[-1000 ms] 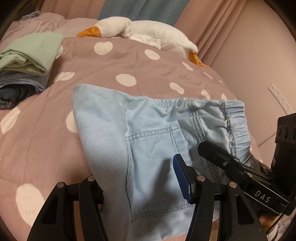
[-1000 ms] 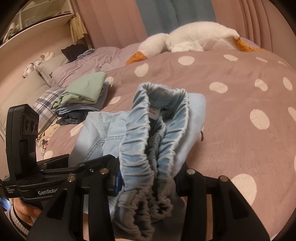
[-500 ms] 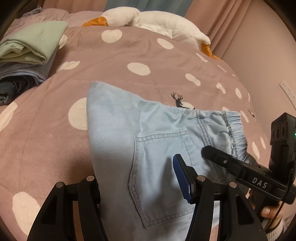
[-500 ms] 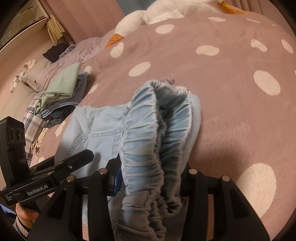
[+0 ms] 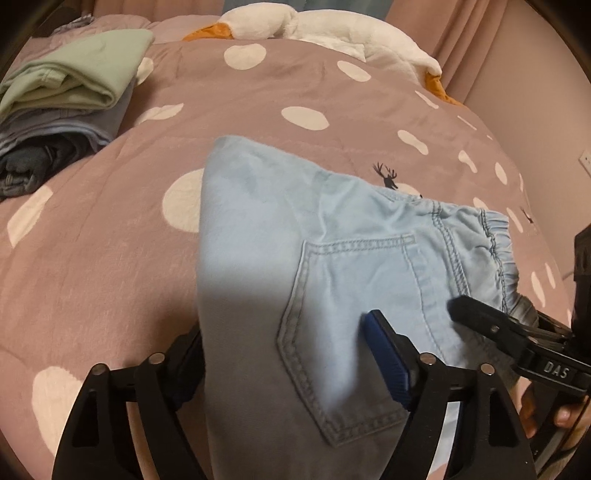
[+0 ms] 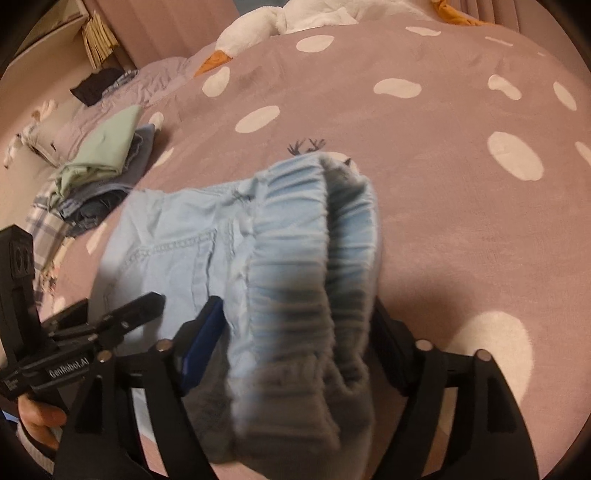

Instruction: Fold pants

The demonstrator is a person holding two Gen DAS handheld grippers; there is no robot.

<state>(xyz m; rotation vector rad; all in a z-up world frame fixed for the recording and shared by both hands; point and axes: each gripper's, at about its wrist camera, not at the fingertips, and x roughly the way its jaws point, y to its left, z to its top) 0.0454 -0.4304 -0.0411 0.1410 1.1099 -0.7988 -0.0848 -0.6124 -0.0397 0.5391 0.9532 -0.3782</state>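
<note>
Light blue denim pants [image 5: 295, 221] lie folded on the dotted mauve bedspread [image 5: 110, 277], back pocket up. My left gripper [image 5: 284, 350] straddles their near edge, jaws opening, cloth between them; its blue pad [image 5: 384, 362] rests by the pocket. My right gripper [image 6: 295, 332] straddles the bunched elastic waistband [image 6: 314, 240], jaws opening; its blue pad [image 6: 203, 339] stands just off the cloth. The right gripper's black finger [image 5: 480, 317] shows by the waistband in the left wrist view, and the left gripper's finger [image 6: 140, 302] shows at the left in the right wrist view.
A stack of folded clothes [image 5: 74, 81], green on top, sits at the bed's far left [image 6: 107, 158]. A white plush goose [image 5: 314, 26] lies along the far edge. A wall [image 5: 535, 92] borders the bed on the right. A hand [image 5: 565, 410] grips the right tool.
Both grippers came down and the pants settled flat on the bedspread. The right jaws spread off the waistband; the left jaws widened a little.
</note>
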